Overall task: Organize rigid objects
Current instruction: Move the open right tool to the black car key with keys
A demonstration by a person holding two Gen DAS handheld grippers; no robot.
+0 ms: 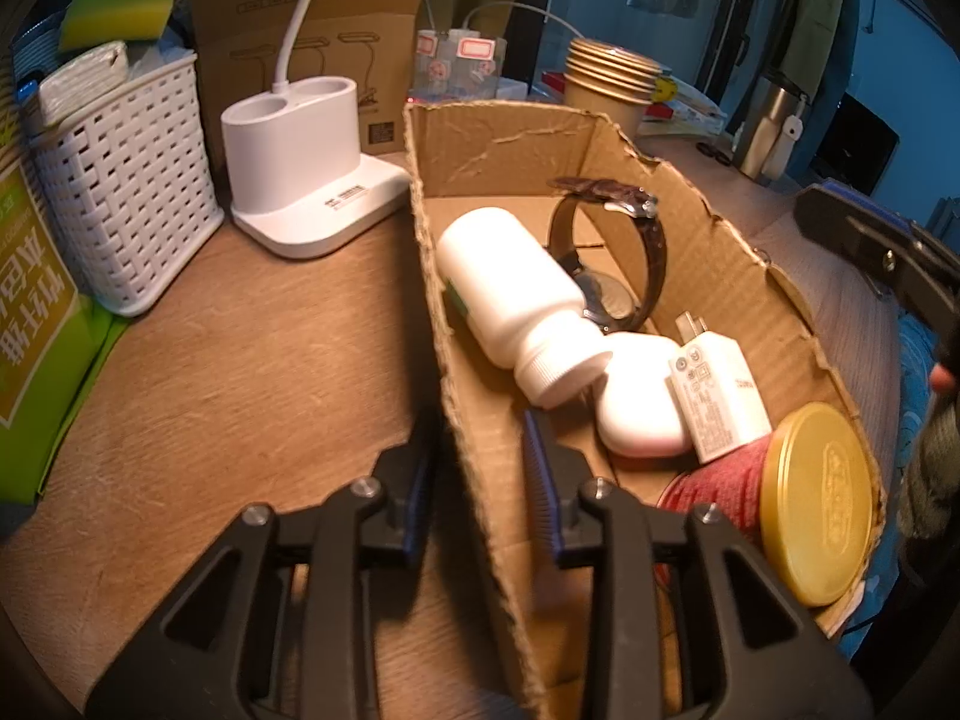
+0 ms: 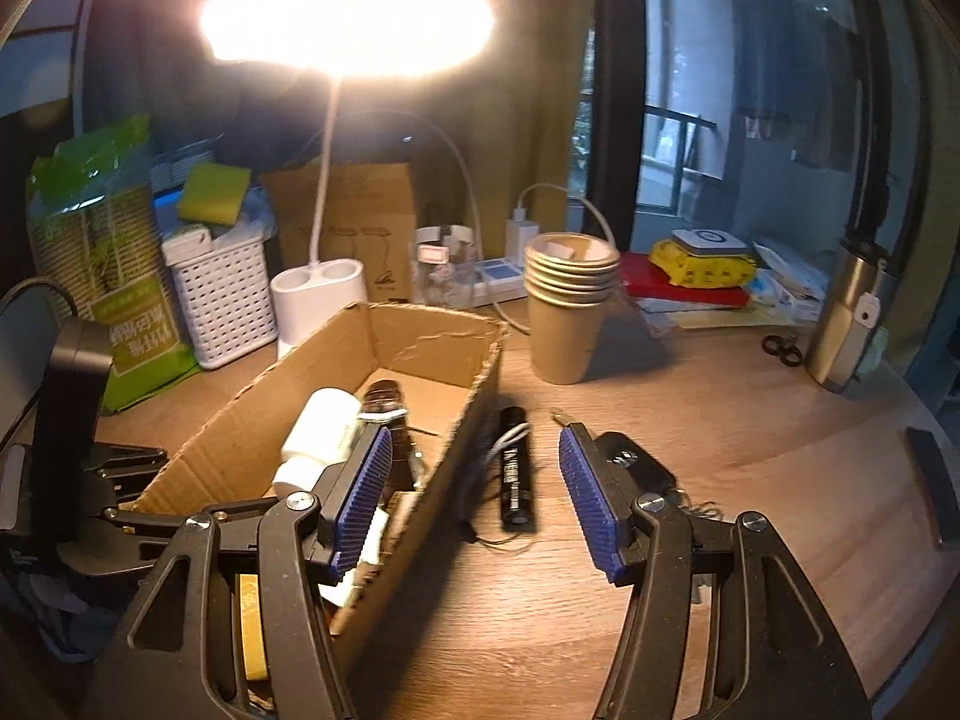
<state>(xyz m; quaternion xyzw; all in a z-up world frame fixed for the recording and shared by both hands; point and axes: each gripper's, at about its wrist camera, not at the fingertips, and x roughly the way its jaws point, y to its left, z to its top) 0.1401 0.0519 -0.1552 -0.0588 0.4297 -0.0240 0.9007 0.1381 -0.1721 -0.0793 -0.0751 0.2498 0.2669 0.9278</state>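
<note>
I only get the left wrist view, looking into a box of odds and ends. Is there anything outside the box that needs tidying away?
Observer: Yes. A black flashlight lies on the table, just right of the box.
Operator: Anything else out there?
Observer: A car key lies further right, partly hidden behind one finger of the right tool.
Operator: Is that tool holding something?
Observer: No. It is open and empty, and the flashlight lies ahead of the gap between its fingers.
</note>
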